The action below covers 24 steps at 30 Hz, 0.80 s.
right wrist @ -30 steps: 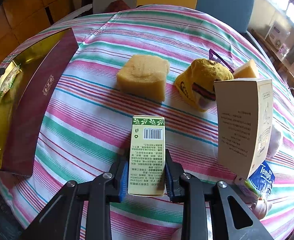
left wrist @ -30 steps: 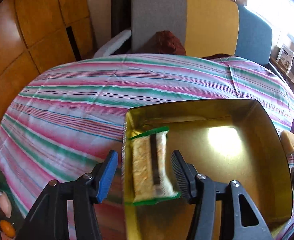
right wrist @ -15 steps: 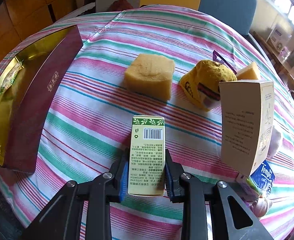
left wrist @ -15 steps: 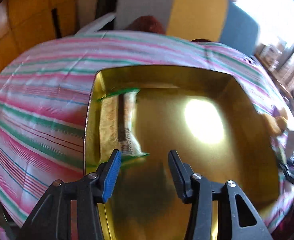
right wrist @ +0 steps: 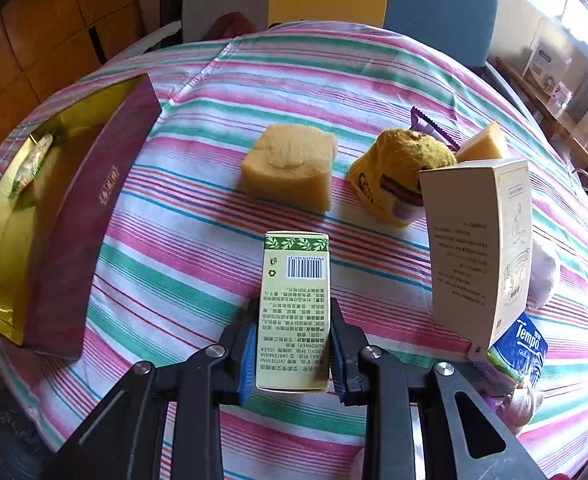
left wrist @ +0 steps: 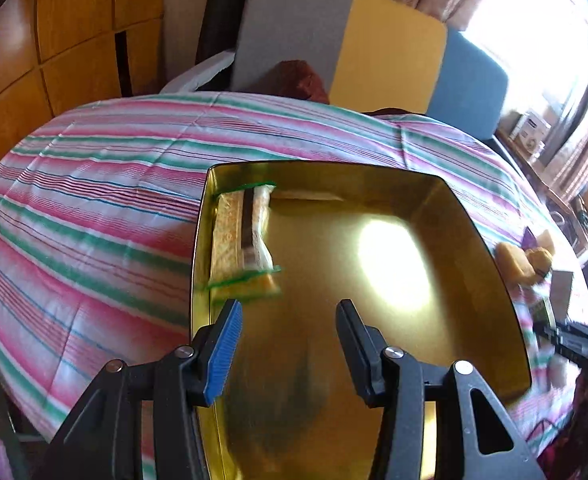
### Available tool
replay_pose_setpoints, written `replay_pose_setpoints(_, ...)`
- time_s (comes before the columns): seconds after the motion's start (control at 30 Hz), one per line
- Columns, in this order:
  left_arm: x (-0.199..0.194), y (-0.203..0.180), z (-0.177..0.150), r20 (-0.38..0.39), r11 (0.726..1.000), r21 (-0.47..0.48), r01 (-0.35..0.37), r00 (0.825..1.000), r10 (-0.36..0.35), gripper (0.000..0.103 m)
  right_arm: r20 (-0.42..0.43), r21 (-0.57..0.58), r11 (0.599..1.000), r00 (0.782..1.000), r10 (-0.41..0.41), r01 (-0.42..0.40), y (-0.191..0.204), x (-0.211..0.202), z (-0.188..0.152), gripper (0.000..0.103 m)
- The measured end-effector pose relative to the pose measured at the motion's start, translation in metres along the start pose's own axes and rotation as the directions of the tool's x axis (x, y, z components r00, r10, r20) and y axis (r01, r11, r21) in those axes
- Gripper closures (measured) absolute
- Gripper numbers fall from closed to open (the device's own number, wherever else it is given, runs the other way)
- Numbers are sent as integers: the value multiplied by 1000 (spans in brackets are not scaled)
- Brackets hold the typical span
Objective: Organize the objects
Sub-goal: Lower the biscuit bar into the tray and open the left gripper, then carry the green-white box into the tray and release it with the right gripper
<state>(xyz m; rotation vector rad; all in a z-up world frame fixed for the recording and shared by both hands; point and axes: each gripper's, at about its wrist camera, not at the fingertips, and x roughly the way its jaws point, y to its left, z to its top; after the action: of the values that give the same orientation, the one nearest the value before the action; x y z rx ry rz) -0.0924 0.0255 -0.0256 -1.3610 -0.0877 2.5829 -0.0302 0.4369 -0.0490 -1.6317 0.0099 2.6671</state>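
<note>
Two views from handheld tools over a round tabletop [right wrist: 373,80] covered in a pink, green and white striped cloth.

In the left wrist view, the left tool [left wrist: 288,322] sits at the bottom centre of the frame with its jaws spread wide and nothing between them. Beneath it is a shallow gold-lined box [left wrist: 489,280] filling the centre and lower right. A clear snack packet [left wrist: 246,240] with green sealed ends lies inside along the box's left wall, in the centre left of the frame, above the tool's blue-padded finger.

In the right wrist view, the right tool [right wrist: 290,344] at the bottom centre is clamped on a slim green carton [right wrist: 295,304] with a barcode, its far end pointing up the frame. The gold-lined box appears at the far left, with a maroon outer wall. Just above centre rests a yellow sponge block [right wrist: 290,164]. To its right is a yellow sock [right wrist: 393,172], with a second sponge piece [right wrist: 485,144] beyond it. A tall cream carton [right wrist: 477,248] stands upright at the right, and a blue tissue pack [right wrist: 525,344] is below it.
</note>
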Motion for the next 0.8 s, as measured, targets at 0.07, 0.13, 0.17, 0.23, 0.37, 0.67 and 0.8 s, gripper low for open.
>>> replay_pose_setpoints(0.07, -10, -3, -10, 22, 1000, 22, 1, 1000, -1, 53, 10, 31, 999, 1000, 11, -11, -3, -7, -1, 73)
replay_pose_setpoints(0.13, -21, -7, -21, 40, 999, 45, -1, 999, -1, 53, 24, 69, 997, 999, 38, -39, -5, -17, -2, 73)
replay_pose_setpoints(0.17, -24, -9, -24, 44, 999, 52, -1, 999, -1, 53, 34, 79, 996, 998, 48, -51, -4, -21, -1, 73)
replay_pose_setpoints(0.23, -31, -9, -32, 54, 998, 58, 1, 999, -4, 53, 55, 92, 993, 996, 66, -71, 3, -34, 0, 73)
replay_pose_setpoints(0.37, -43, -4, -41, 82, 999, 48, -16, 997, 12, 53, 92, 46, 993, 990, 103, -107, 36, -57, 14, 73)
replay_pose_setpoints(0.67, -62, 36, -52, 104, 995, -55, -82, 991, 87, 53, 38, -107, 949, 953, 302, -297, 162, -58, 51, 73)
replay_pose_setpoints(0.8, -65, 57, -58, 93, 990, -102, -96, 990, 106, 53, -56, -157, 912, 925, 375, -379, 235, -35, 63, 73)
